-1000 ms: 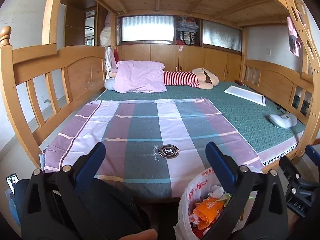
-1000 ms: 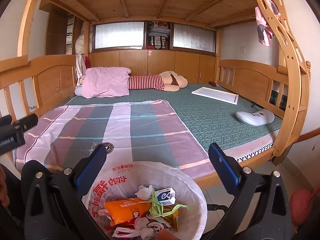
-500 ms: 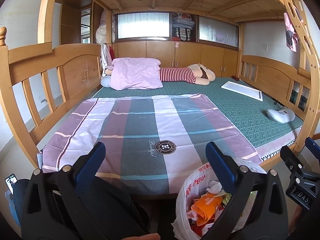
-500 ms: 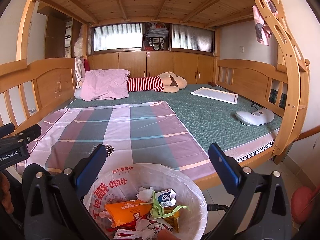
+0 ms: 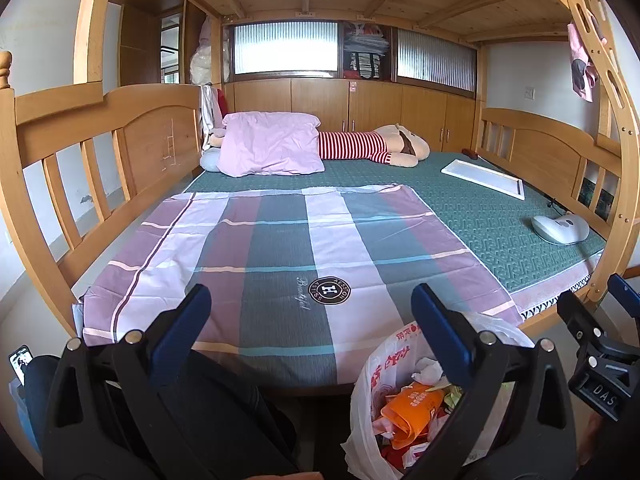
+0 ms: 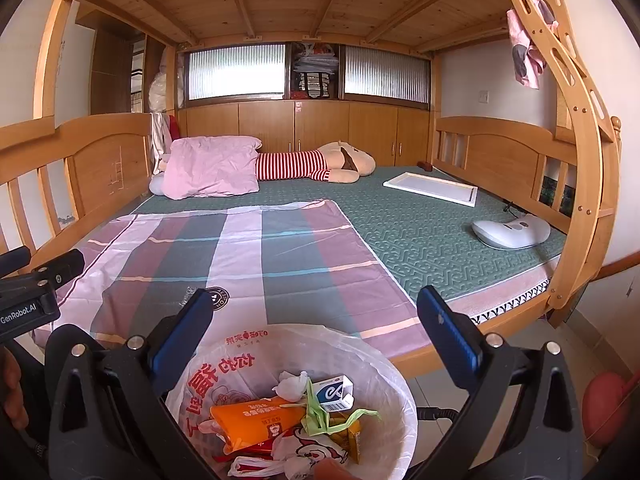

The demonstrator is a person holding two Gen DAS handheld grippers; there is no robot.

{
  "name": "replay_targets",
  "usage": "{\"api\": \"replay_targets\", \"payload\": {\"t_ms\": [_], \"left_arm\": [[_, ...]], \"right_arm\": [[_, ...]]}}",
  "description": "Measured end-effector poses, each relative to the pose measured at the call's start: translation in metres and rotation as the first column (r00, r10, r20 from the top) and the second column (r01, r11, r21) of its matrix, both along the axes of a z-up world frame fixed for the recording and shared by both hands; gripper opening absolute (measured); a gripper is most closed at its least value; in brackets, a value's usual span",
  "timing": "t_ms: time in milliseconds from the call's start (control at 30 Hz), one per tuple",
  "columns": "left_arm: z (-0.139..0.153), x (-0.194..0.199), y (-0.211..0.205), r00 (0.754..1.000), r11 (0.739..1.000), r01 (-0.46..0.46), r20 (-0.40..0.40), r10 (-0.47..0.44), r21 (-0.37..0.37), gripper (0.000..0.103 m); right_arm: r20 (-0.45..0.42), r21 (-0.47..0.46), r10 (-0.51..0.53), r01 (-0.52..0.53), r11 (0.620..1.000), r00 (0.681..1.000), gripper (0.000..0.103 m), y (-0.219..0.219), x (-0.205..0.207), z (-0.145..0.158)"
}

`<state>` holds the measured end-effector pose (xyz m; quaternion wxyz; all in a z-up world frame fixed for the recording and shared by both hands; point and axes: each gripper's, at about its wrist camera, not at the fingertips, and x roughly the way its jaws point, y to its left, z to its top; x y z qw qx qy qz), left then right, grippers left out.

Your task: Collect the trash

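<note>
Gaping right tool (image 6: 312, 320), crinkled trash bag (image 6: 372, 364), orange wrapper (image 6: 256, 420)

Bunk bed frame (image 6: 484, 148) was pale varnished wood, smooth with a slight sheen. Mattress cover (image 6: 432, 236) was green quilted cloth, matt. Plaid sheet (image 5: 280, 248) was thin, smooth cloth. Trash bag (image 6: 352, 356) was thin, translucent white plastic, crinkled. Orange wrapper (image 6: 256, 420) looked glossy. Gripper bodies were matt black plastic with metal rivets.

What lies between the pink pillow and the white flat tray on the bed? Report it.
Right wrist view: a striped-shirt plush toy lies between the pink pillow and white flat tray, on the green mat.
</note>
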<state>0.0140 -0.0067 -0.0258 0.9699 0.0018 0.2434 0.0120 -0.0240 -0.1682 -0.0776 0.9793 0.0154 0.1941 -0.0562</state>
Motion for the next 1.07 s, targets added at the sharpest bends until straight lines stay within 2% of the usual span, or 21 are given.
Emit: {"api": "replay_targets", "payload": {"t_ms": [1067], "left_arm": [[-0.0094, 0.0035, 0.0010, 0.999, 1.000, 0.007, -0.036, -0.008, -0.017, 0.100]], "right_arm": [[-0.020, 0.012, 0.011, -0.010, 1.000, 1.000, 0.100, -0.0019, 0.0025, -0.0088]]}}
